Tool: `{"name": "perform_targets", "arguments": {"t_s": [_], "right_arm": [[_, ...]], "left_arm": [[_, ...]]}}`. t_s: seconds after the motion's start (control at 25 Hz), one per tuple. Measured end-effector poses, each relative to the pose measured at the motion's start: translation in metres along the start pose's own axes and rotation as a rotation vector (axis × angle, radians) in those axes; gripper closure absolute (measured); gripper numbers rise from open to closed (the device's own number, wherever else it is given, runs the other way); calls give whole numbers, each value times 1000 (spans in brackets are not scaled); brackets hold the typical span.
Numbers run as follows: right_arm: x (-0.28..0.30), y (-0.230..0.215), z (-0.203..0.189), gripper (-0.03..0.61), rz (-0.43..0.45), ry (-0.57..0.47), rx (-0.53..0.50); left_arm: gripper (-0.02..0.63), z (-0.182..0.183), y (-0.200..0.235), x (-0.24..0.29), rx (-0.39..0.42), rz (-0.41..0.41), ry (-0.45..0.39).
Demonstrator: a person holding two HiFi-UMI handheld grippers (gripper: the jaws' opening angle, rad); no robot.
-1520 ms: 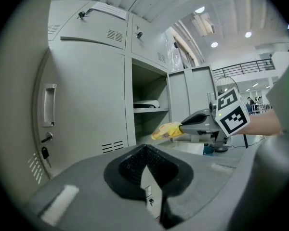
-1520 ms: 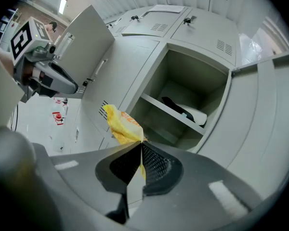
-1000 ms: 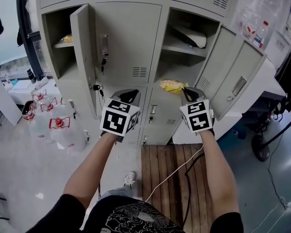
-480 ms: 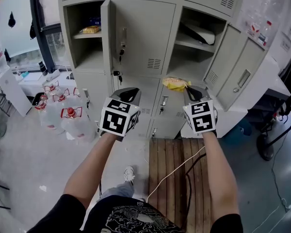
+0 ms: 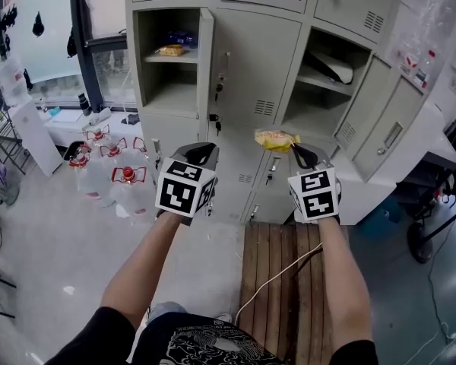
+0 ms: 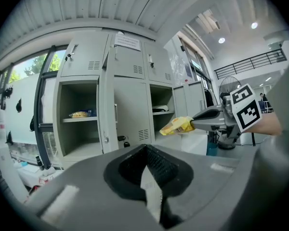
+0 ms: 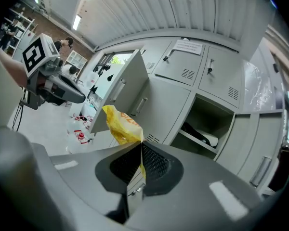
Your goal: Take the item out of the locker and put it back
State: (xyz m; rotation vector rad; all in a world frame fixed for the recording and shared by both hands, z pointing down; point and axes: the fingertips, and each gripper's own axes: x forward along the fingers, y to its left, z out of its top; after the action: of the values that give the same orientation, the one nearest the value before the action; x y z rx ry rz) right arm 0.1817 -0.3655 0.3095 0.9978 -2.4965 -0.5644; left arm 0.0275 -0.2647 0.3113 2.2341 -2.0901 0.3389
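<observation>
Facing grey lockers (image 5: pixel 251 52) across a pale floor (image 5: pixel 45 234), wooden pallet (image 5: pixel 289 280) underfoot, water bottles (image 5: pixel 125 188) crowding the left. Pinching a yellow packet (image 5: pixel 276 138) in the right gripper (image 5: pixel 295 147), in mid-air between two open compartments. Holding the left gripper (image 5: pixel 197 153) clenched on nothing. Showing a snack (image 5: pixel 171 50) on the left shelf.

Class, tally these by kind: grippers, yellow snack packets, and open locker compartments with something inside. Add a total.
Grippers: 2 (left gripper, right gripper)
Yellow snack packets: 2 (held packet, shelf packet)
Open locker compartments with contents: 2 (left compartment, right compartment)
Total: 6
</observation>
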Motion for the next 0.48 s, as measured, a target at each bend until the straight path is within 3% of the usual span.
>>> {"name": "perform_targets", "arguments": {"t_s": [0.48], "right_arm": [[6,71,51,551,-7,-16,5]], "left_arm": [[612,-15,67,-47,-9,-6,-4]]}}
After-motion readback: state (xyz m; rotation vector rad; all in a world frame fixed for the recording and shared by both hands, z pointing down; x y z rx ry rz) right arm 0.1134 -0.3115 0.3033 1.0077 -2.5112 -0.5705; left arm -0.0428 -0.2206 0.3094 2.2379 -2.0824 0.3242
